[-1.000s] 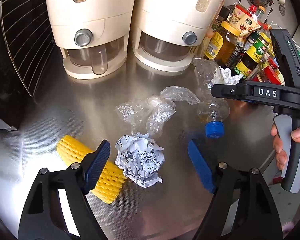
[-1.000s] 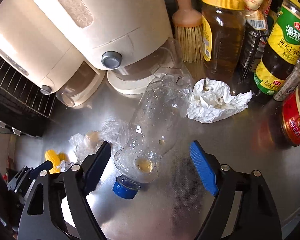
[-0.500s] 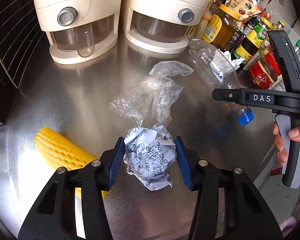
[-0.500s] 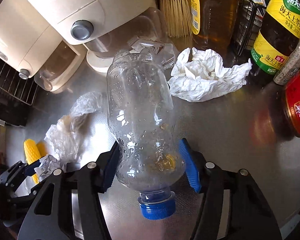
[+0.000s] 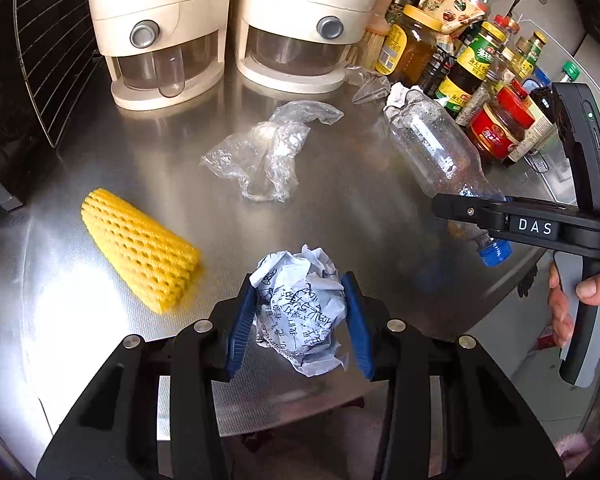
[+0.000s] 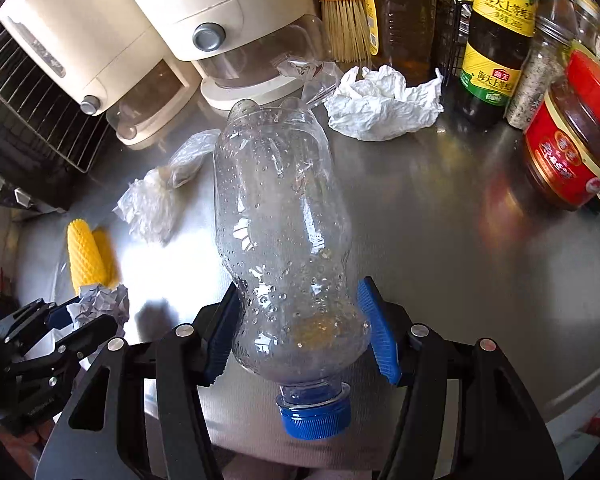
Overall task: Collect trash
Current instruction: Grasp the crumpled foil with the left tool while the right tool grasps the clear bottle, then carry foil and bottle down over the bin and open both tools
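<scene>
My left gripper point(image 5: 300, 320) is shut on a crumpled printed paper ball point(image 5: 300, 312) and holds it above the steel counter's near edge. My right gripper point(image 6: 300, 328) is shut on the lower body of an empty clear plastic bottle point(image 6: 280, 220) with a blue cap point(image 6: 314, 420), cap toward me; the bottle also shows in the left wrist view point(image 5: 436, 152). A crumpled clear plastic bag point(image 5: 264, 152), a yellow foam net sleeve point(image 5: 140, 248) and a white tissue wad point(image 6: 384, 104) lie on the counter.
Two cream dispensers point(image 5: 228, 20) stand at the back. A wire rack point(image 5: 48, 60) is at the left. Sauce bottles and jars point(image 5: 480, 80) and a brush point(image 6: 344, 20) crowd the back right. The counter edge point(image 6: 572, 396) runs close below the grippers.
Both grippers closed, the left on the paper ball and the right on the bottle, and have since drawn back toward the counter's near edge with them.
</scene>
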Demonstrator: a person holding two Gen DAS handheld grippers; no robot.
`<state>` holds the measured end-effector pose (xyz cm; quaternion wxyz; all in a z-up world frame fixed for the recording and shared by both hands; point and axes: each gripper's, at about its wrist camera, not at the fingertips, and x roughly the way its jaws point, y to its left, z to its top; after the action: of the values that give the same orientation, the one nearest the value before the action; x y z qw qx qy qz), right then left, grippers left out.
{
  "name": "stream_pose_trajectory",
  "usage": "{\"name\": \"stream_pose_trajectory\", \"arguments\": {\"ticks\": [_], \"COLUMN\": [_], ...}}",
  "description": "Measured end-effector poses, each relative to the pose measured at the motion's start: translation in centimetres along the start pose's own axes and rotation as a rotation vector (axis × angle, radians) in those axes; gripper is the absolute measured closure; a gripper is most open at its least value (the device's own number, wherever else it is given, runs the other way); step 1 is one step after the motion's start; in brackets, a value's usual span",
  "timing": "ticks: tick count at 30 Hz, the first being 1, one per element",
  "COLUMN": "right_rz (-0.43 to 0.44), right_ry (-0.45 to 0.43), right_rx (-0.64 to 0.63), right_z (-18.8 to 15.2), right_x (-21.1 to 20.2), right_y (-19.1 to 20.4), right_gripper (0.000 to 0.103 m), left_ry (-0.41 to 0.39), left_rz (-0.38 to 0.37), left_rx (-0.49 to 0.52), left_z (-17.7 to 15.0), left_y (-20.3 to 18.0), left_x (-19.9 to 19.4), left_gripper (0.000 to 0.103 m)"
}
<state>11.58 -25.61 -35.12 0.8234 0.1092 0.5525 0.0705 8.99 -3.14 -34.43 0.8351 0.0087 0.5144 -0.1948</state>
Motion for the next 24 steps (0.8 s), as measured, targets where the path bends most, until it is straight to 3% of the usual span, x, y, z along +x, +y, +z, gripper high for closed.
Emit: {"name": "stream_pose_trajectory", "arguments": {"ticks": [13, 24], "right_rz": [0.047, 0.071], "right_ry": [-0.008, 0.164], "right_rx": [-0.021, 0.010], "right_z": [-10.0, -19.7], "right_x": [-6.9, -5.3], "right_y": [-0.3, -1.7], "right_gripper": [0.044, 0.044], "left_ry": [0.010, 0.141], "left_rz": [-0.011, -0.030], "left_rx": [-0.002, -0.085], "left_z": [-8.8, -16.7], "left_y": [-4.2, -4.3], "left_x": [-4.2, -1.9], "left_gripper": [0.062, 0.062]}}
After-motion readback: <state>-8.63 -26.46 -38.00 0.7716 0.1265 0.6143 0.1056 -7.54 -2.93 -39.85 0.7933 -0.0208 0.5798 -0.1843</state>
